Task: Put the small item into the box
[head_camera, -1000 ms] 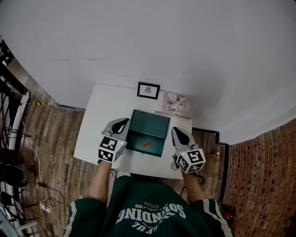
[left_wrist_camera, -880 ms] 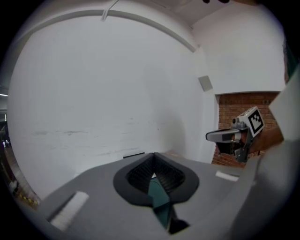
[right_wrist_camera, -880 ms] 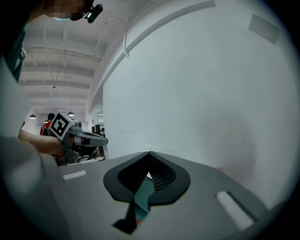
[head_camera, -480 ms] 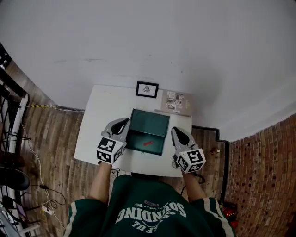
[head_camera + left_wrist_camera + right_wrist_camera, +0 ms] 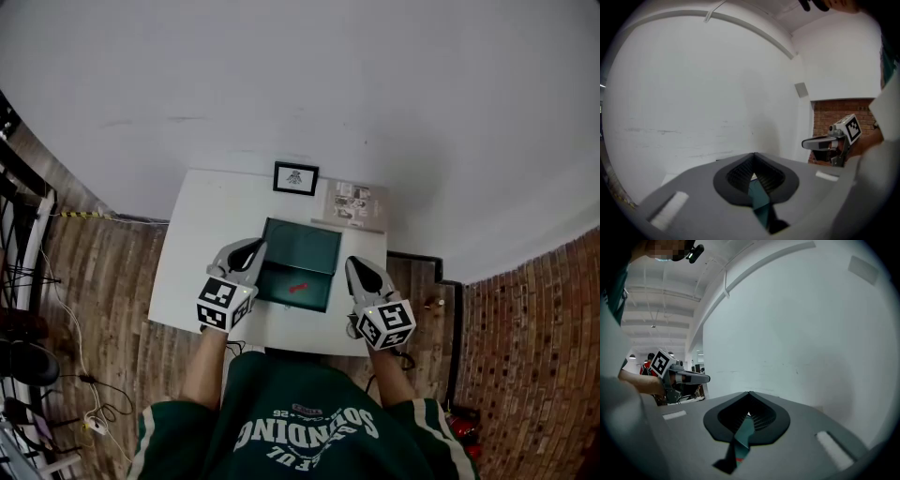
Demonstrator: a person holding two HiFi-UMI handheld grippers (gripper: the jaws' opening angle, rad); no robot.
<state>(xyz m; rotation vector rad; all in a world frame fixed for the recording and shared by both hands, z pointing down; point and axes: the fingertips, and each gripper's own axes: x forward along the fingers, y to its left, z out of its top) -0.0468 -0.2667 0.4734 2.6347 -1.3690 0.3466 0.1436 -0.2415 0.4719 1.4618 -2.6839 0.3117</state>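
Nothing much has shifted: my left gripper (image 5: pixel 250 248) and right gripper (image 5: pixel 357 266) stay pressed together, flanking the open green box (image 5: pixel 305 240) with the small red item (image 5: pixel 298 287) inside.

Left gripper (image 5: pixel 753 171), jaws together, green box (image 5: pixel 760 201) beyond.

A white counter (image 5: pixel 202 244) stands against a plain white wall (image 5: pixel 328 84). A small framed picture (image 5: pixel 295 177) stands at the counter's far edge. To the left is a wood-plank floor (image 5: pixel 103 309), with loose cables (image 5: pixel 89 375) trailing across it. Red brick (image 5: pixel 525 356) fills the right side. The light is soft and even.
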